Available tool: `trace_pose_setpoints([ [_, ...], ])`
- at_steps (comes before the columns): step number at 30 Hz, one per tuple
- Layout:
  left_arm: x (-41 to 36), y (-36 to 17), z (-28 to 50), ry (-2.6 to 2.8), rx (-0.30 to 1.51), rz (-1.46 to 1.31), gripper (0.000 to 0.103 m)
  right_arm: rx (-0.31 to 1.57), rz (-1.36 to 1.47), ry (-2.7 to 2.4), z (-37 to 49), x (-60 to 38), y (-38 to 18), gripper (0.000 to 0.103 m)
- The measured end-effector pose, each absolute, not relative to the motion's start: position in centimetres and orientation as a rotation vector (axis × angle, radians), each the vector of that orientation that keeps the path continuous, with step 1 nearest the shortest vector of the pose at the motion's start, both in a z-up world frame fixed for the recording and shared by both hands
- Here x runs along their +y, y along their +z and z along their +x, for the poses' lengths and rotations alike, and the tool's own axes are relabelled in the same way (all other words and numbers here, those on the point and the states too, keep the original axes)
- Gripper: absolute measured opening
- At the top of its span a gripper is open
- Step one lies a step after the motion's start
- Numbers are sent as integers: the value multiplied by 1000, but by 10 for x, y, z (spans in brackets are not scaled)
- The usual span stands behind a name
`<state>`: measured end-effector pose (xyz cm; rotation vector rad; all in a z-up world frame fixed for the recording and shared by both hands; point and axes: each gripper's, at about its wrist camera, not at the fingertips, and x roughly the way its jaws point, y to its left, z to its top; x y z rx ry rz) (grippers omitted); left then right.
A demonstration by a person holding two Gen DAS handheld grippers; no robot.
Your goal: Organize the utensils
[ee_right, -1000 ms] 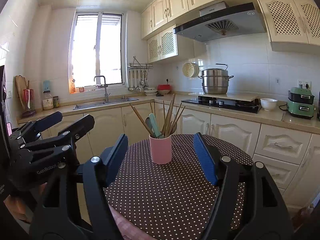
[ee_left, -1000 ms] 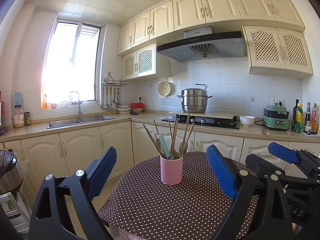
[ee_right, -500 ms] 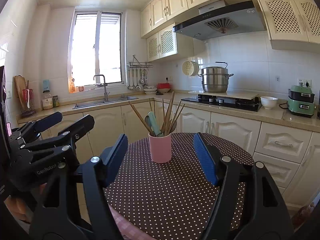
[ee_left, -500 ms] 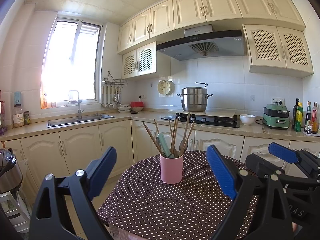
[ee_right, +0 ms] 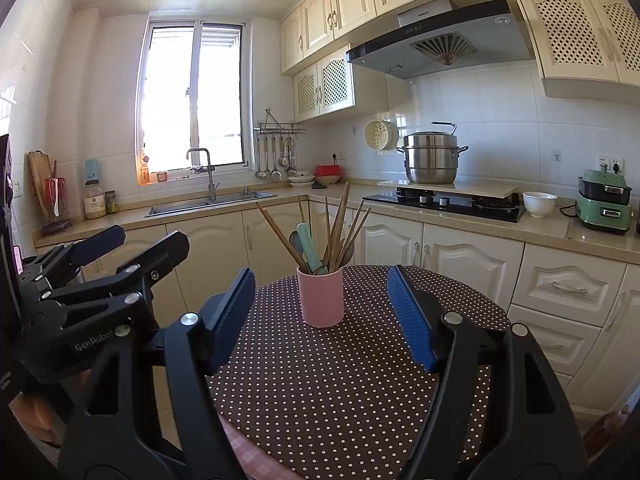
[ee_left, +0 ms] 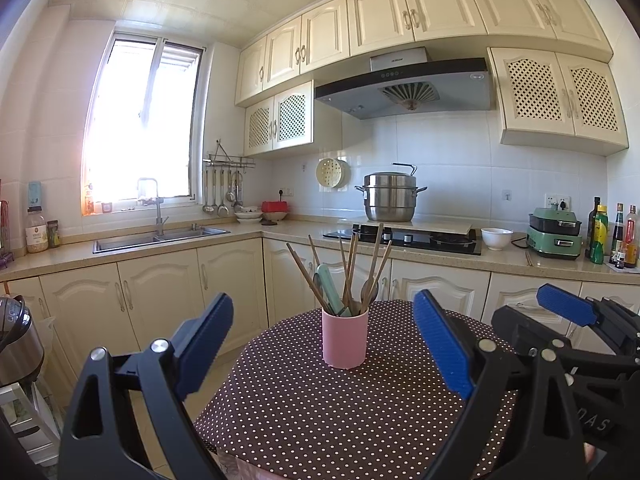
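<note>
Left tongs (ee_left: 324, 344) spread wide, nothing between the blue pads (ee_left: 438, 344). Right tongs (ee_right: 322, 314) spread wide too, pads (ee_right: 410, 316) bare, gripping nothing. Both held low over the near edge of the table (ee_left: 360, 420), pointing roughly level toward the kitchen wall.

Straight ahead of both, framed in the gap between each pair of pads but well beyond the tips: pink cup (ee_left: 345, 338) upright on the dotted cloth, untouched. Standing in it, fanned out: wooden chopsticks (ee_left: 304, 276), a mint-green handle (ee_left: 330, 290) and a spoon (ee_left: 370, 290), bowl up. From the right tongs the same cup (ee_right: 321, 296) sits dead centre, chopsticks (ee_right: 280, 236) leaning left and right.

Off to the right of the left tongs, just beside them: the right tongs (ee_left: 568, 310). Off to the left of the right tongs: the left tongs (ee_right: 132, 246), with a bit of hand (ee_right: 34, 420) below.

Far beyond the cup: hob with a steel pot (ee_left: 390, 198), sink (ee_left: 160, 238) further left under the window.
</note>
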<state>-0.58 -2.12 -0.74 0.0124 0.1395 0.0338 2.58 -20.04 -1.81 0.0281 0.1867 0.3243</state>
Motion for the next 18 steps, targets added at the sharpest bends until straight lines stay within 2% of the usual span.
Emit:
trace_pose_setpoints([
  [18,-22,-9,31,41,181,26,90,217,49,326,57,-197,-18,69],
])
